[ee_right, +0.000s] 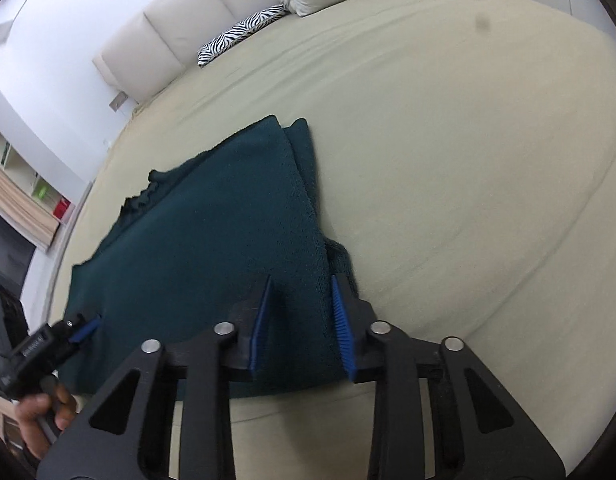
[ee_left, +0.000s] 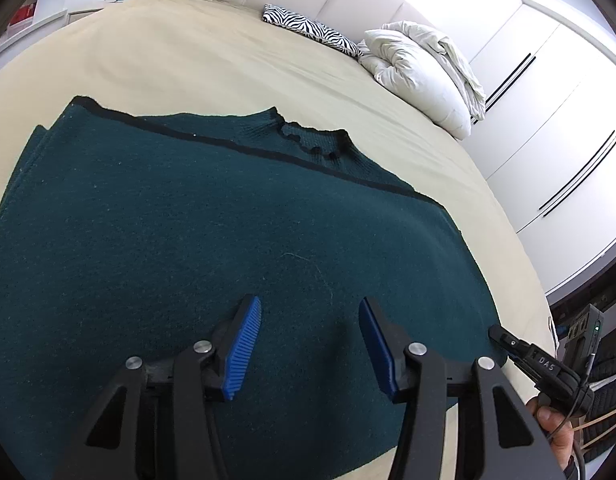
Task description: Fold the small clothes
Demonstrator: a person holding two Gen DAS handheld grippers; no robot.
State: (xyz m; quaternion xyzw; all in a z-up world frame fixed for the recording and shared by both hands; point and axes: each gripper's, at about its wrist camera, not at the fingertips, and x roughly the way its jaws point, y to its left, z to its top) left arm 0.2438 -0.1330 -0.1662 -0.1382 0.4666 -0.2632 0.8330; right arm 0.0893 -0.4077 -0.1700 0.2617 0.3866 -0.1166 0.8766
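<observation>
In the left wrist view we see the dark green sweater (ee_left: 211,240) lying flat on the beige bed (ee_left: 235,64), filling the left and centre of the frame, its scalloped collar (ee_left: 314,142) toward the upper middle and a dark band running across it. Low in the centre, our left gripper (ee_left: 310,344) hangs over the sweater with its blue pads spread apart and nothing between them. Above, a zebra pillow (ee_left: 312,30) and a white duvet (ee_left: 420,68) lie by the headboard. At the lower right edge, the right gripper (ee_left: 498,336) sits at the sweater's corner, held by a hand (ee_left: 554,428).

In the right wrist view, the left gripper (ee_right: 89,326) shows at the lower left with a hand (ee_right: 43,416) under it. The sweater (ee_right: 211,248) lies left of centre, folded layers along its right edge. Low in the centre, the right gripper (ee_right: 301,320) has a narrow gap, its pads straddling that folded edge; whether they actually pinch the cloth we cannot tell.
</observation>
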